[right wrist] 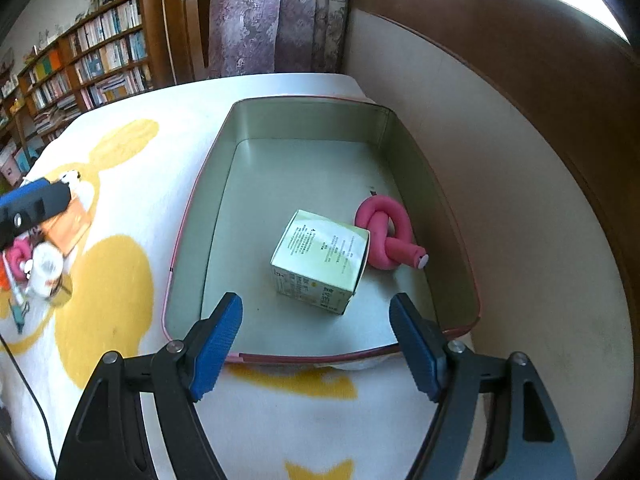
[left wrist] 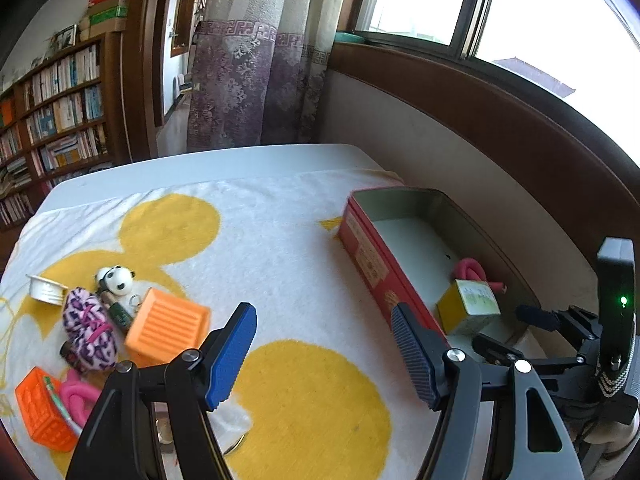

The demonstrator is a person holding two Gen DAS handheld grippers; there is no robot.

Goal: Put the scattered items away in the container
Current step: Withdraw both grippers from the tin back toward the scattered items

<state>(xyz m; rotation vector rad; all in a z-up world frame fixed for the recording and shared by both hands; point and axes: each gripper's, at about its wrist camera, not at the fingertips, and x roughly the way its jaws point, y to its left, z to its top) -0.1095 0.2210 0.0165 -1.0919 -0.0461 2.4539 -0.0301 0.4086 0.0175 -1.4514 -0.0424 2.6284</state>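
Both pairs of tongs stand wide with nothing between the pads: the right gripper [right wrist: 316,344] hangs over the near rim of the tin [right wrist: 208,184], and the left gripper [left wrist: 324,356] hovers above the yellow-and-white towel [left wrist: 280,264].

Inside the tin a small carton [right wrist: 320,260] already rests on its floor, touching a knotted pink foam roller [right wrist: 386,232] near the right wall. What is left to tidy lies in a heap on the towel, well apart from the tin — an orange ribbed box [left wrist: 168,326], a fuzzy purple-spotted pouch [left wrist: 90,328], a little panda figure [left wrist: 116,278], a white cup [left wrist: 46,289], an orange basket [left wrist: 42,408] and another pink roller [left wrist: 78,398].

The orange box looks light and stiff, probably best gripped across its two flat sides. Its plastic may be slick, so a firm squeeze seems wise. The pouch is soft and will squash; any pinch on its middle should do.

Crowding is the main trouble — the pouch and panda sit just beside the box, so one pad could nudge them. A window wall [left wrist: 460,152] runs close behind the tin.
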